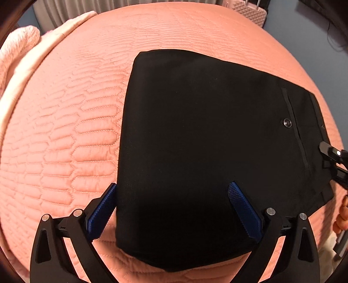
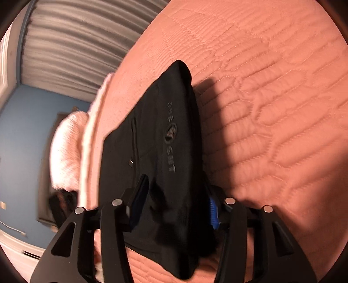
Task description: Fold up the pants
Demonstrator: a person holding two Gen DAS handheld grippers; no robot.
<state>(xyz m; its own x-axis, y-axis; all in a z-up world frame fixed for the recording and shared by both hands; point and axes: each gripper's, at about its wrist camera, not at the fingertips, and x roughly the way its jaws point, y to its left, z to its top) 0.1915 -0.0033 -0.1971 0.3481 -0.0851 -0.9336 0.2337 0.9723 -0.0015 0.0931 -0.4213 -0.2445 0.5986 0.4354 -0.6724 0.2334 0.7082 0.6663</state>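
Blue-padded fingers [image 1: 102,214] of the left gripper [image 1: 174,191] stand nearest the lens in the left wrist view, spread wide, with the near end of the folded black pants [image 1: 195,141] lying between them; whether either pad touches the cloth cannot be told. Left of the pants, a pale pink knitted blanket [image 1: 19,56] lies bunched along the far left edge of the salmon quilted bedspread [image 1: 71,113]. At centre, the pants rest flat on the bedspread as a compact dark rectangle. Toward their right end, a welt pocket with a metal button [image 1: 287,123] shows. Farther right, the tip of the right gripper [image 1: 326,149] meets the right edge of the pants. At the top right, beyond the bed, a pink quilted suitcase [image 1: 248,10] stands.

In the right wrist view, a blue wall [image 2: 26,135] and a grey pleated curtain [image 2: 71,43] fill the left. The blanket [image 2: 67,150] follows, then the pants [image 2: 165,174], bearing grey lettering and a round logo [image 2: 170,136]. The right gripper [image 2: 174,209] has its fingers [image 2: 213,215] partly closed with the near end of the pants between them; a firm pinch cannot be confirmed. Bedspread [image 2: 271,108] fills the right.
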